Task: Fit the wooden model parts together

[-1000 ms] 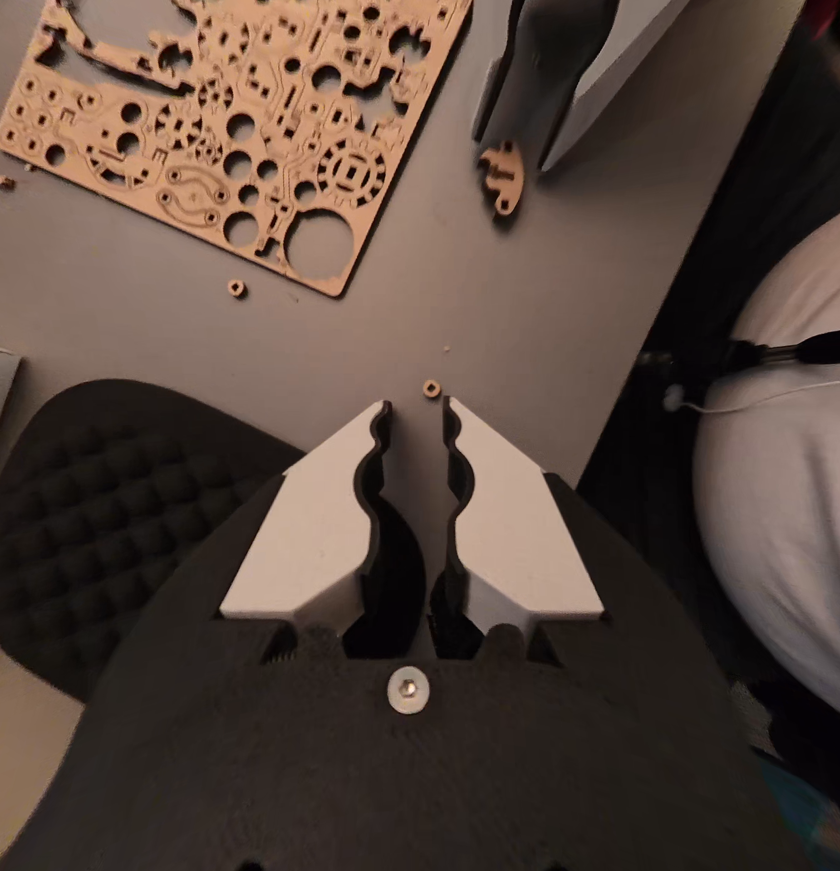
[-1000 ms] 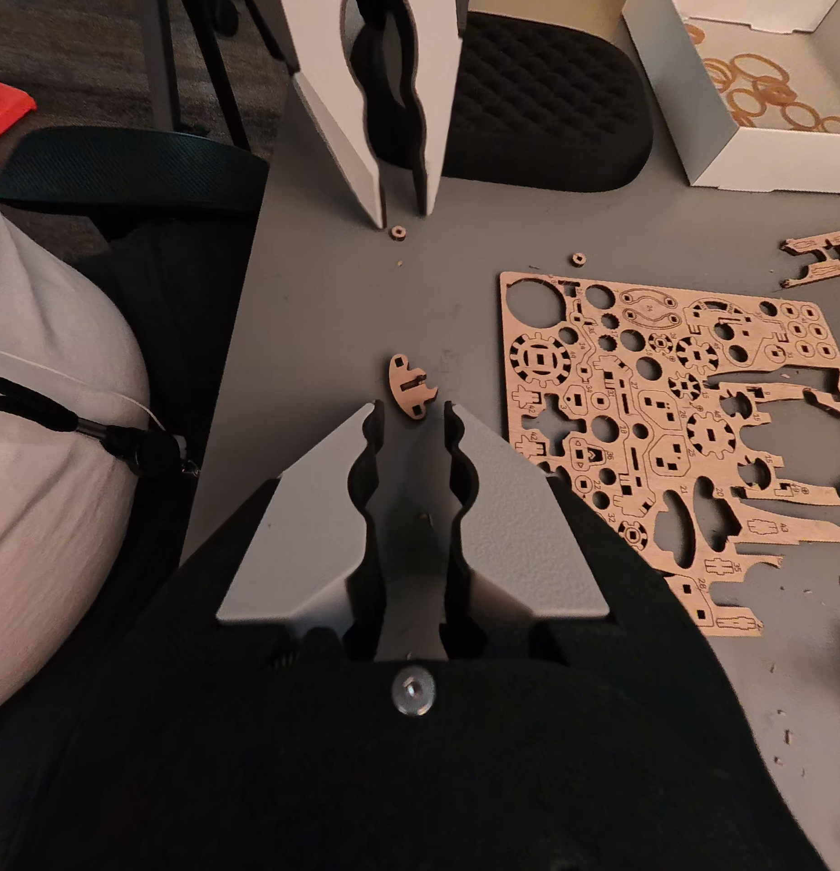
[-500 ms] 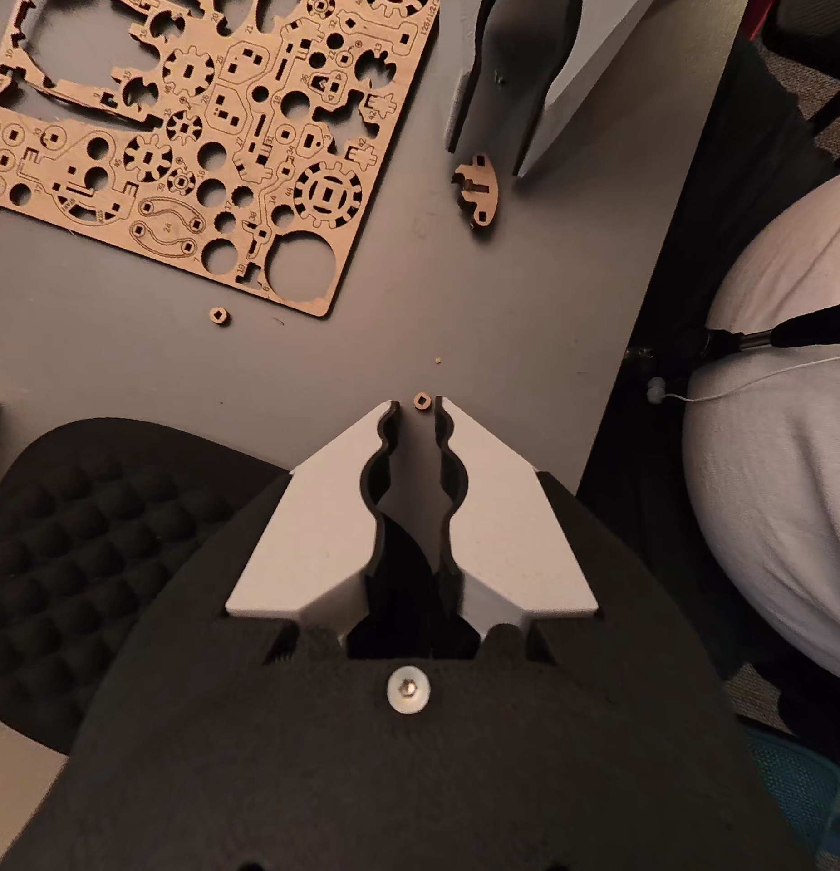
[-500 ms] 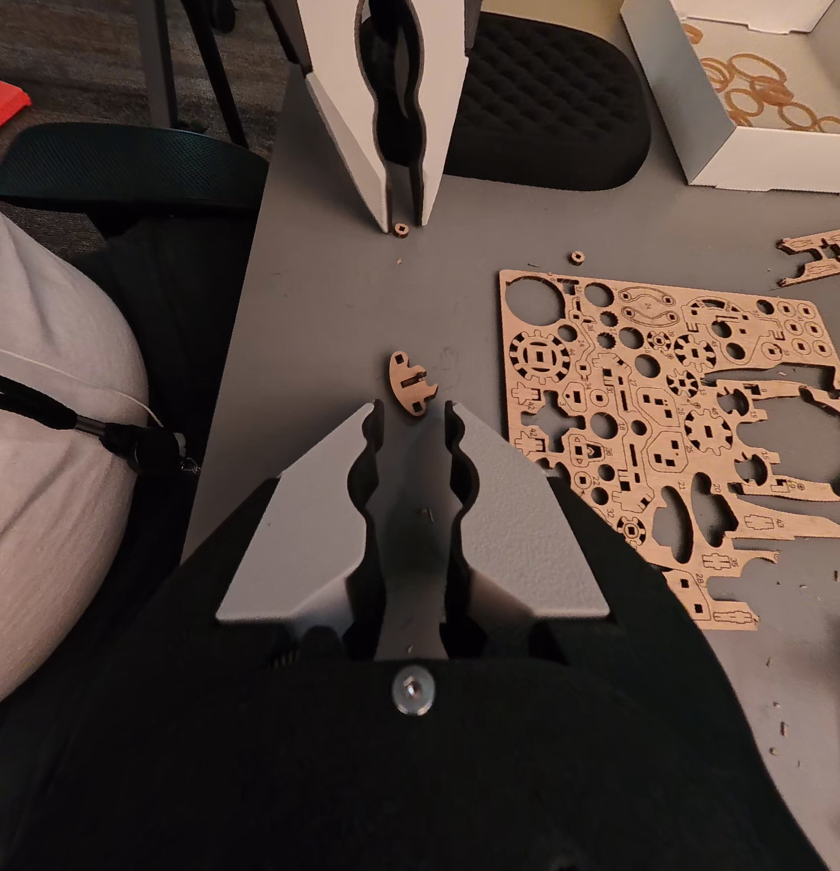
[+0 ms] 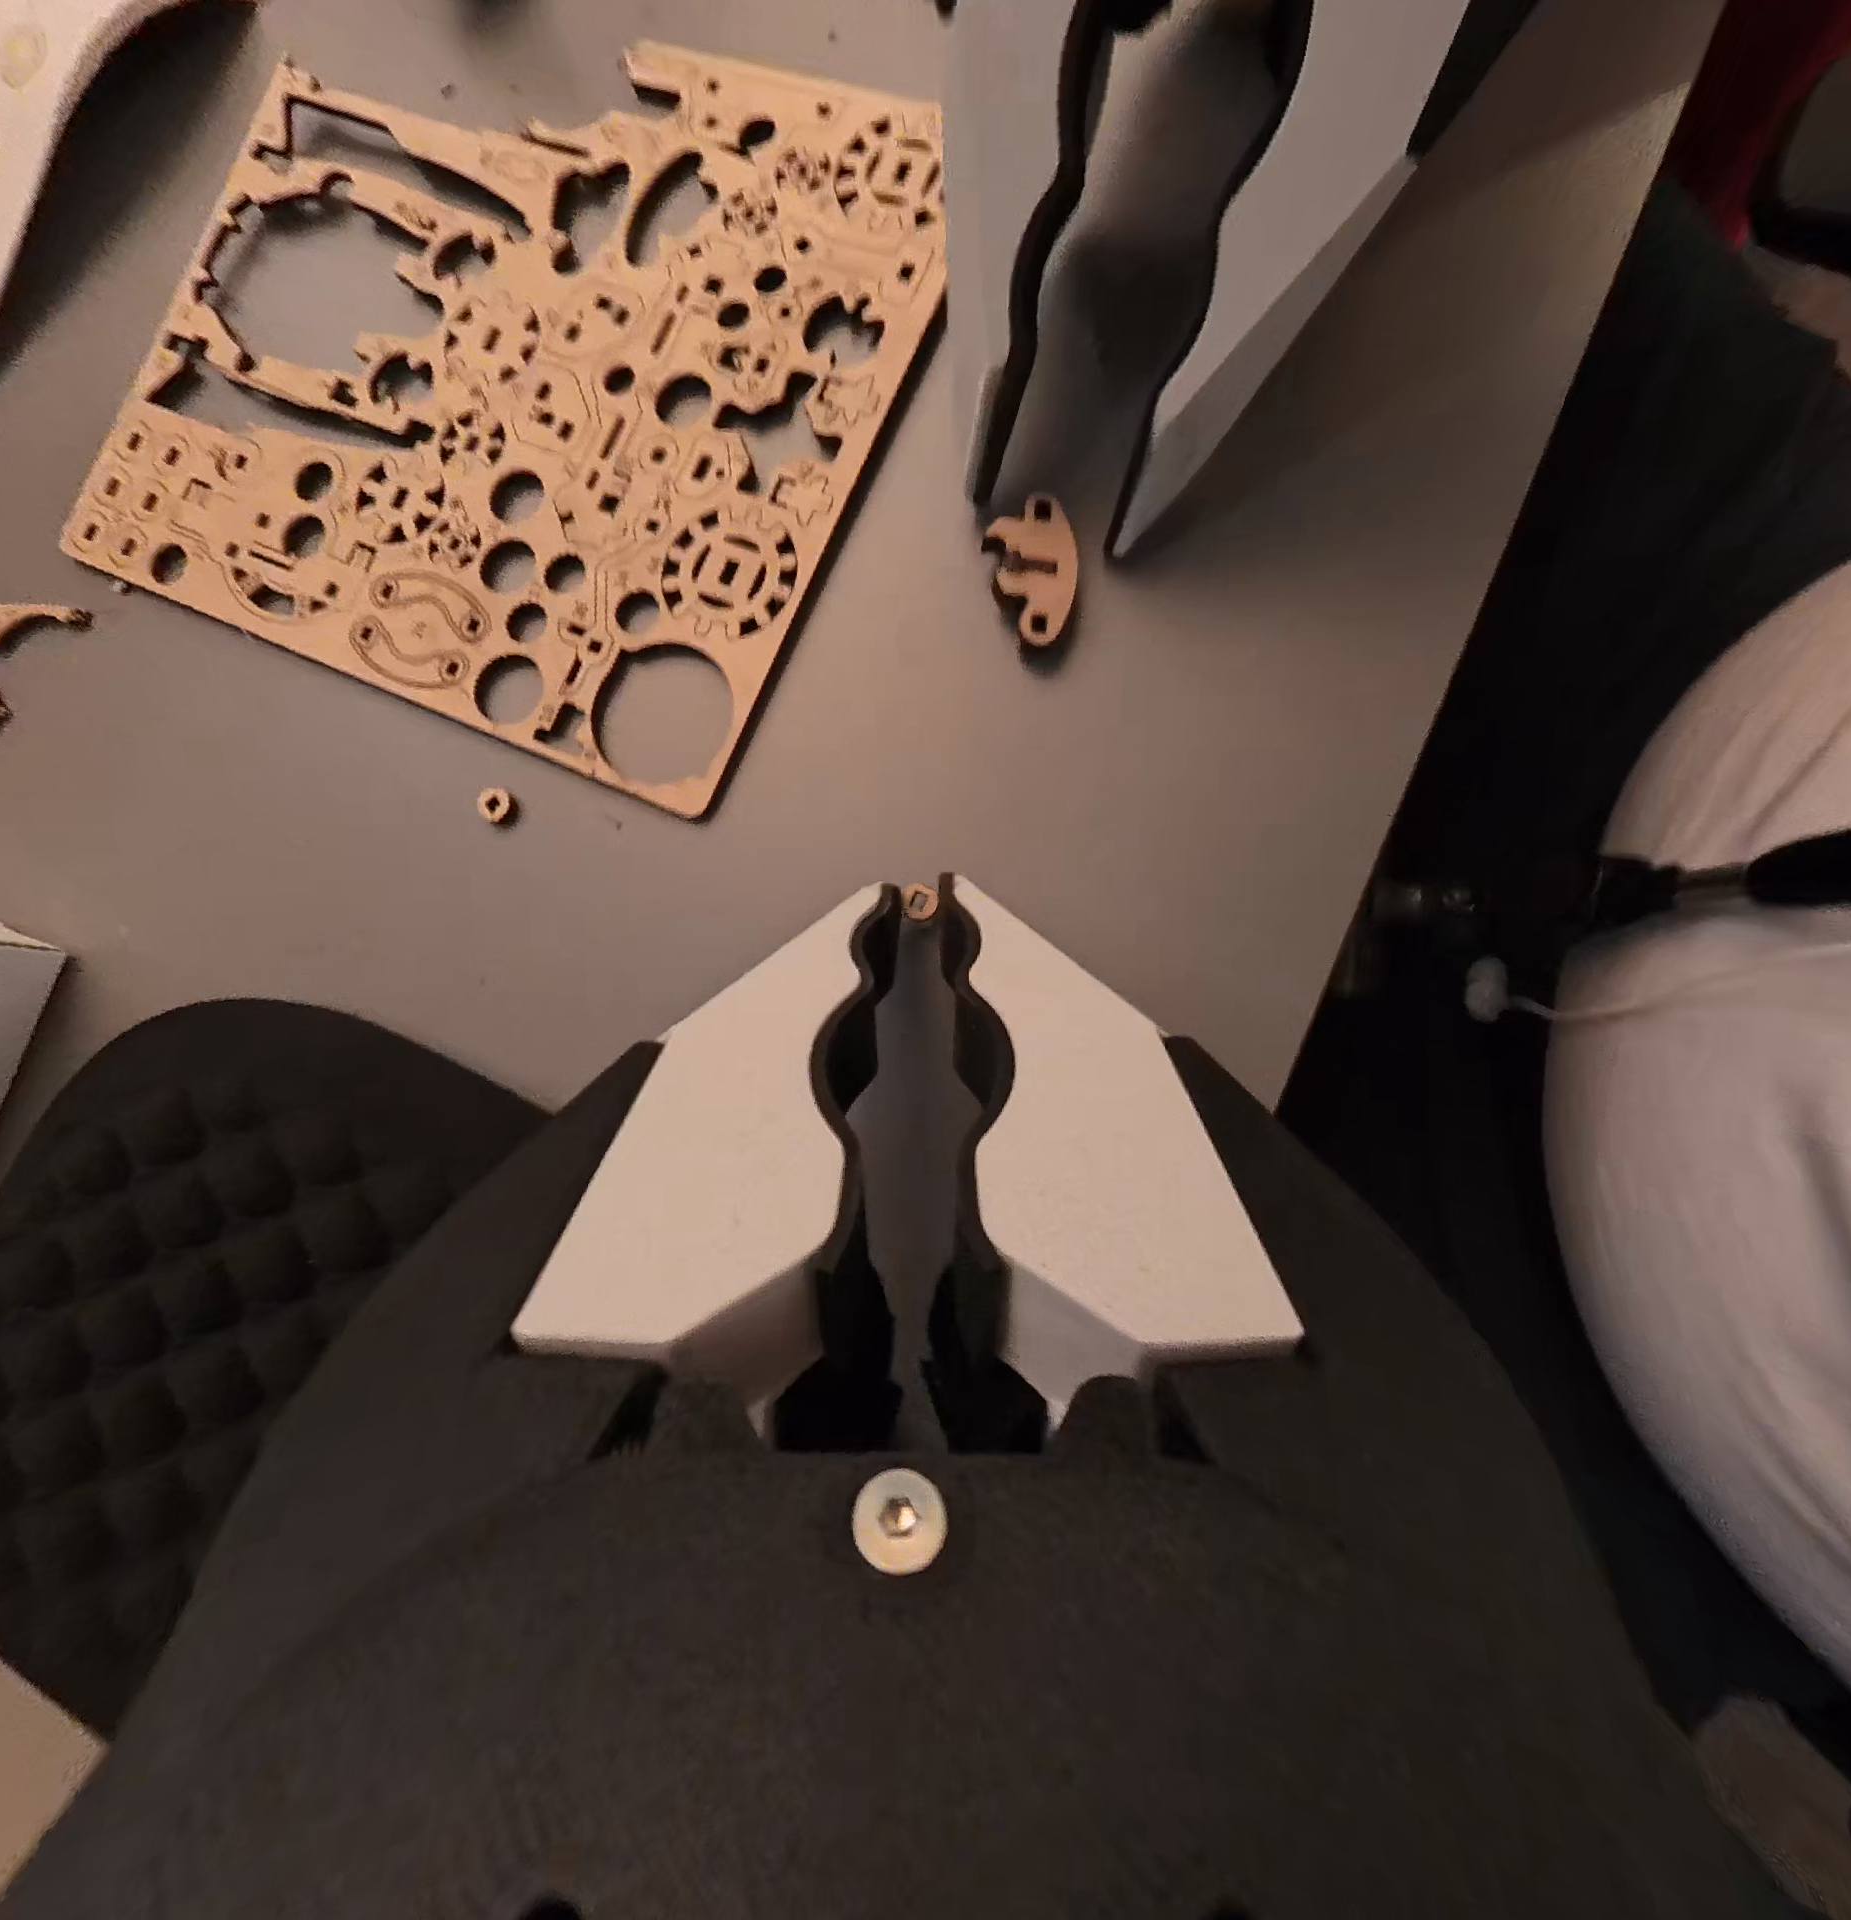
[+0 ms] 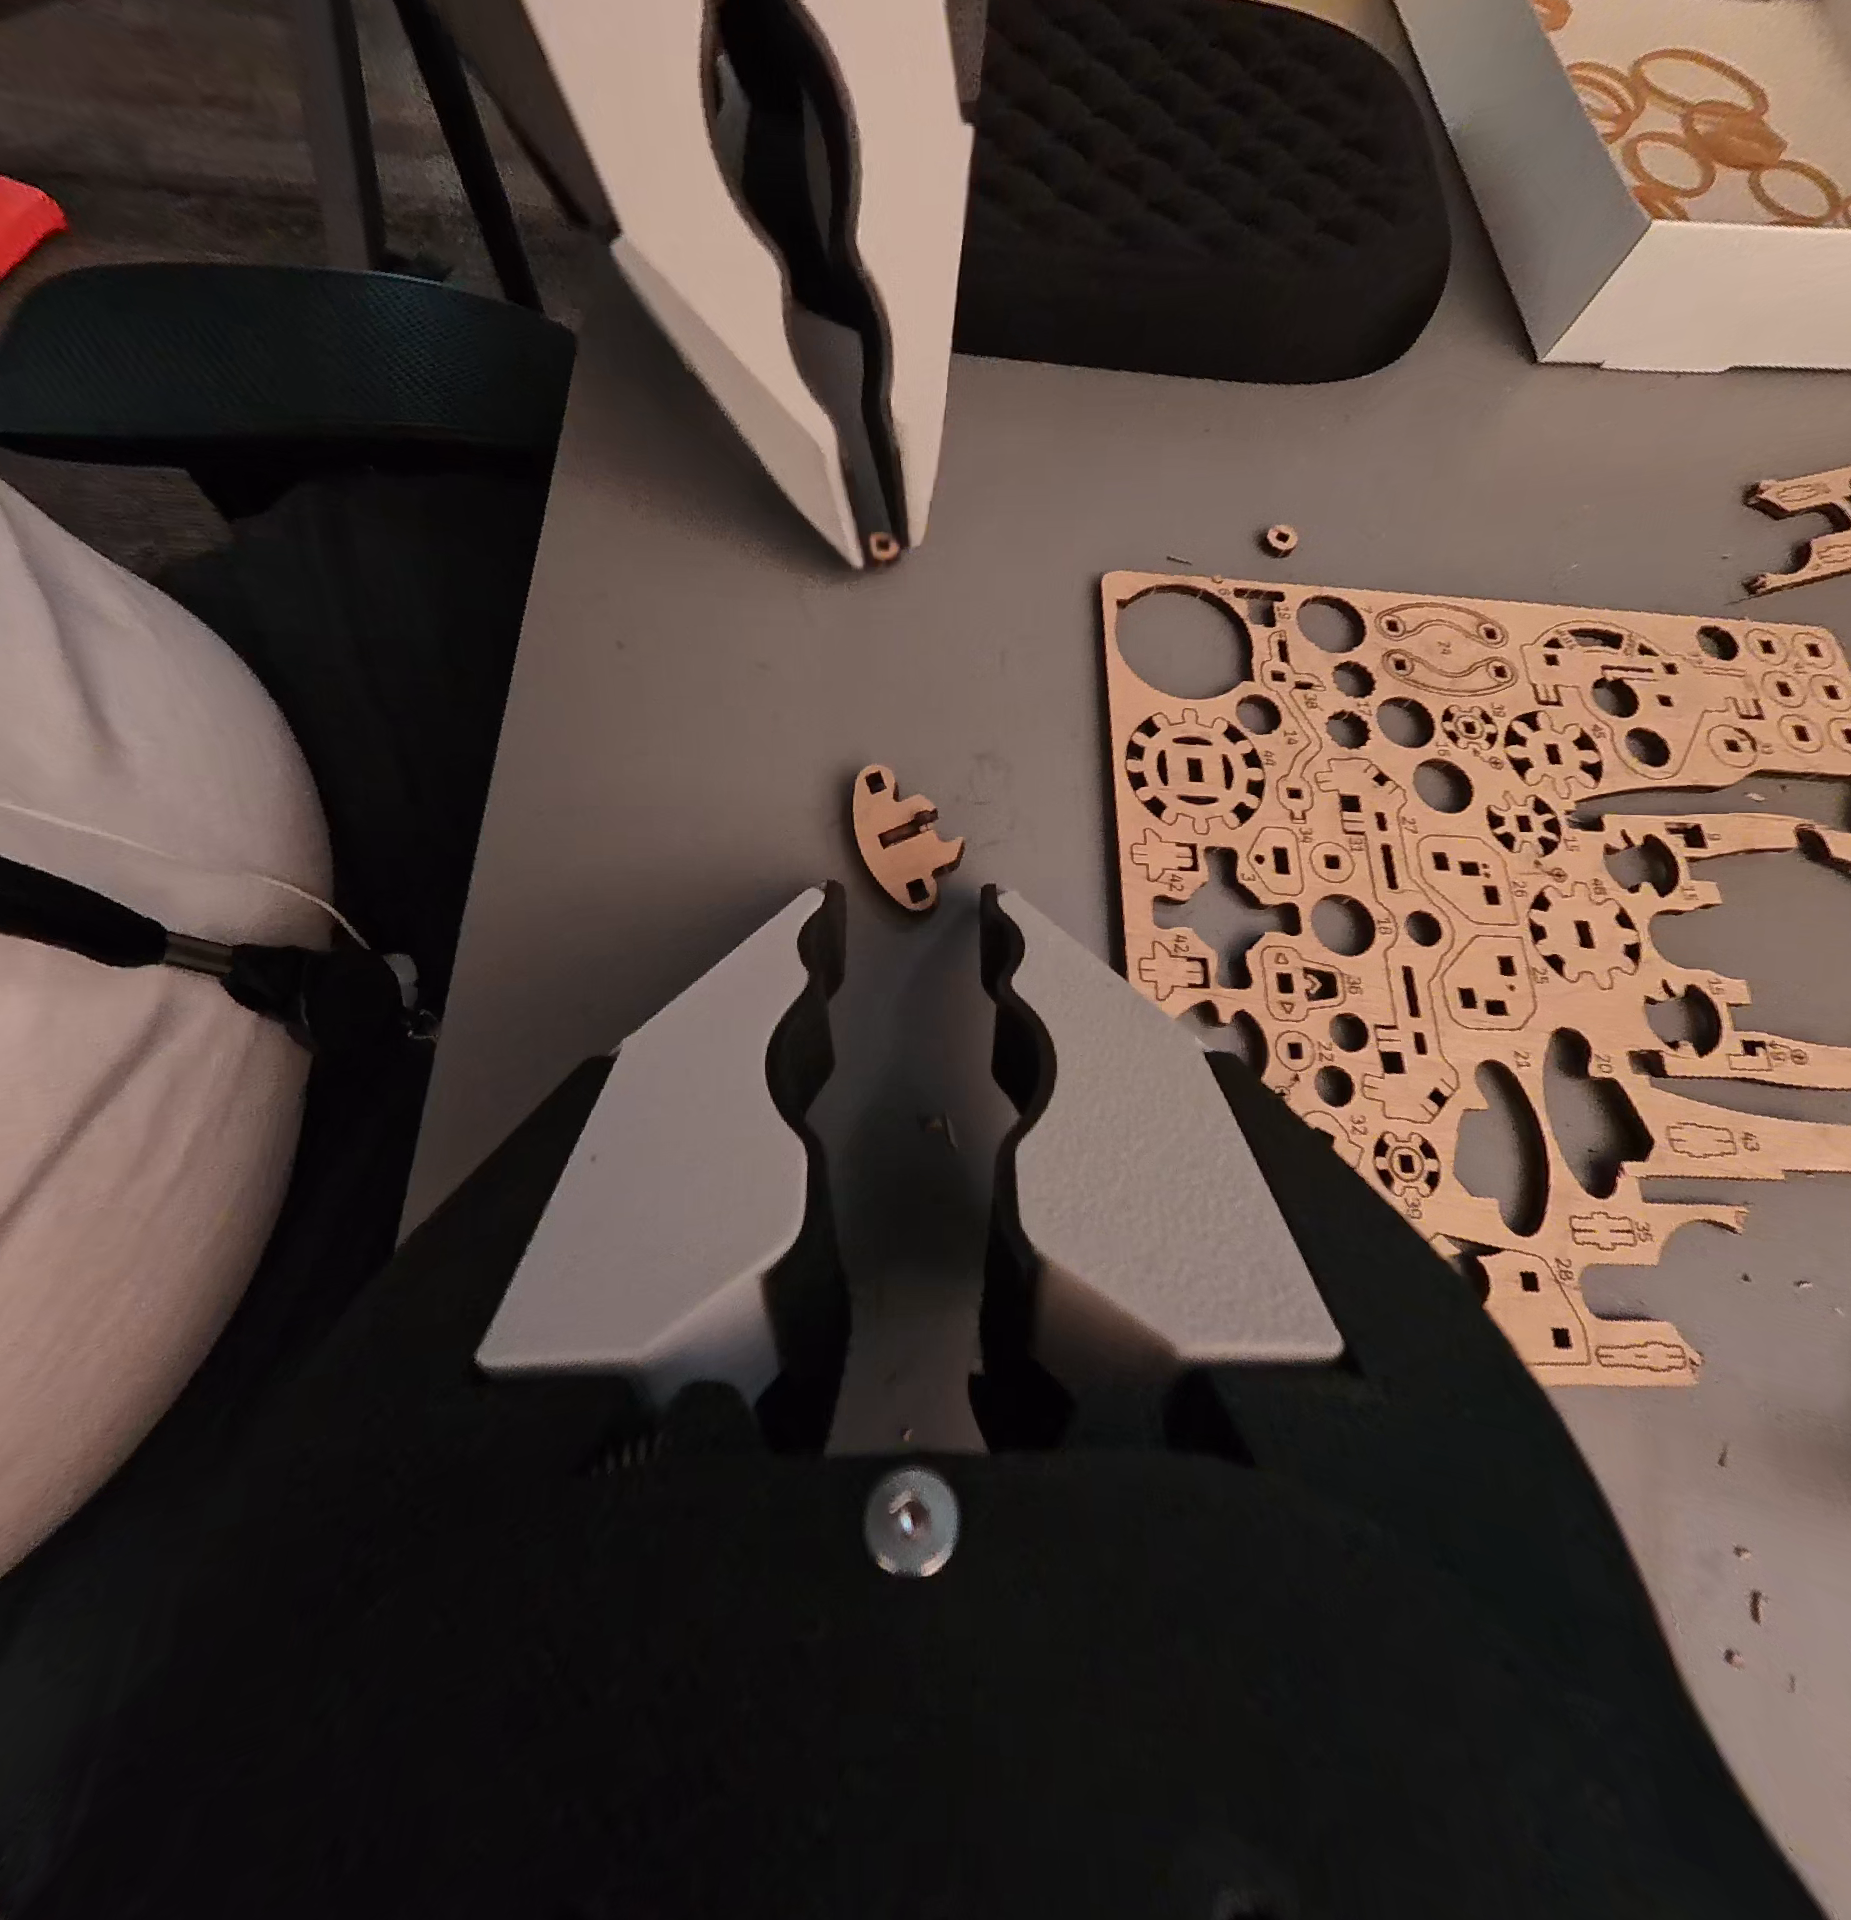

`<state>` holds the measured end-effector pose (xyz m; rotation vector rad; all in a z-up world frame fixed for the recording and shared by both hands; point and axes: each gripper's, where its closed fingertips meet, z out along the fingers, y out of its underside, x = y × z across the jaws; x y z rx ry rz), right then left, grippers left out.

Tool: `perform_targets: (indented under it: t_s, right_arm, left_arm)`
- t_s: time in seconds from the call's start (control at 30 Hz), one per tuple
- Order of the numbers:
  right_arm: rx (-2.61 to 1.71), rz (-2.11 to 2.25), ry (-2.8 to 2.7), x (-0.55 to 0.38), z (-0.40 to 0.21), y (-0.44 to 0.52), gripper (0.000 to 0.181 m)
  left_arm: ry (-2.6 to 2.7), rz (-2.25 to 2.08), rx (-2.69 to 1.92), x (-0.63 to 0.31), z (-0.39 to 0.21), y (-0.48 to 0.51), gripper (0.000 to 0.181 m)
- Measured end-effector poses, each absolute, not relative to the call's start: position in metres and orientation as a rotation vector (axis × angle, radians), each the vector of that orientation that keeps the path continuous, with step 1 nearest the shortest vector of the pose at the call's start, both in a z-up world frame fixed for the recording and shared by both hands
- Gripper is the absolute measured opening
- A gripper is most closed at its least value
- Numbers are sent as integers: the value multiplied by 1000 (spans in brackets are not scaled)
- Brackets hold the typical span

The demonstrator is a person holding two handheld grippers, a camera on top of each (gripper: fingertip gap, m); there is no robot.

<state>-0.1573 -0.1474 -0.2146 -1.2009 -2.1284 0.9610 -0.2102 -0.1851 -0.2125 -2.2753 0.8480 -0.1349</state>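
My left gripper (image 5: 918,896) is shut on a tiny wooden ring (image 5: 919,900) pinched at its fingertips, low over the grey table (image 5: 900,748). The ring also shows in the right wrist view (image 6: 881,543) between the left gripper's tips (image 6: 879,545). A small rounded wooden part with slots (image 6: 903,837) lies flat on the table just ahead of my right gripper (image 6: 905,902), which is open and empty. The same part shows in the left wrist view (image 5: 1035,569) under the right gripper's tips (image 5: 1046,520).
A laser-cut wooden sheet (image 6: 1503,935) lies right of the right gripper; it also shows in the left wrist view (image 5: 547,416). A second tiny ring (image 6: 1280,540) lies near its corner. A white box with wooden rings (image 6: 1669,156), a black foam pad (image 6: 1191,197) and a person's white clothing (image 6: 100,935) border the table.
My left gripper has moved forward and closed its fingers on the tiny ring that lay just ahead of its tips. My right gripper has stayed open behind the slotted part.
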Motion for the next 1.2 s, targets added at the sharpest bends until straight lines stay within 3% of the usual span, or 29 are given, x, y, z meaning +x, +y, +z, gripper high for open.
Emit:
perform_targets:
  t_s: [0.43,1.2]
  right_arm:
    - [-1241,976,-2135,-156,-216,-151,20]
    - [-1241,991,-2115,-155,-211,-151,21]
  left_arm:
    - [645,-163,-2153,-153,-194,-150,6]
    - [581,-72,-2210,-156,-205,-146,6]
